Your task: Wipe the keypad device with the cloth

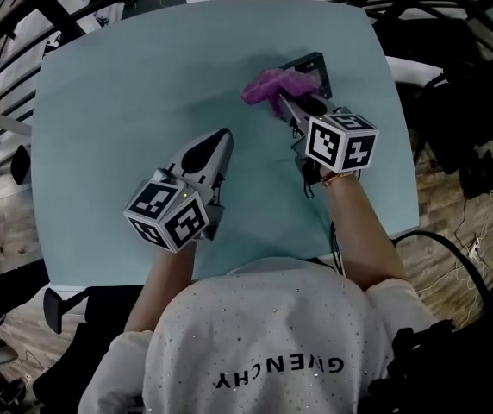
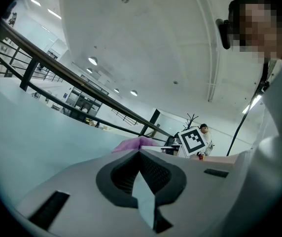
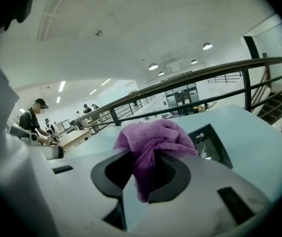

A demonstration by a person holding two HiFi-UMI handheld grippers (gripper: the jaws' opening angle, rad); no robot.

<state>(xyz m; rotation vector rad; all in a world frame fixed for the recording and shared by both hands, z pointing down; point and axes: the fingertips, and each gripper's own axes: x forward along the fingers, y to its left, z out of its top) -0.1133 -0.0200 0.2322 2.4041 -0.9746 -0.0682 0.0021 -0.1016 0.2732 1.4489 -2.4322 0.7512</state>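
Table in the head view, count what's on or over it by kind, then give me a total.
Cloth: 1, purple
Keypad device: 1, dark, partly under the cloth
Grippers: 2, the left gripper shut and empty, the right gripper shut on the cloth
Total: 4

Holding left hand-held gripper [image 1: 221,135] close in, jaws together and empty; reaching forward with right hand-held gripper [image 1: 283,103] clamped on purple cloth [image 1: 271,84].

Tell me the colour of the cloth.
Purple. The cloth shows best in the right gripper view.
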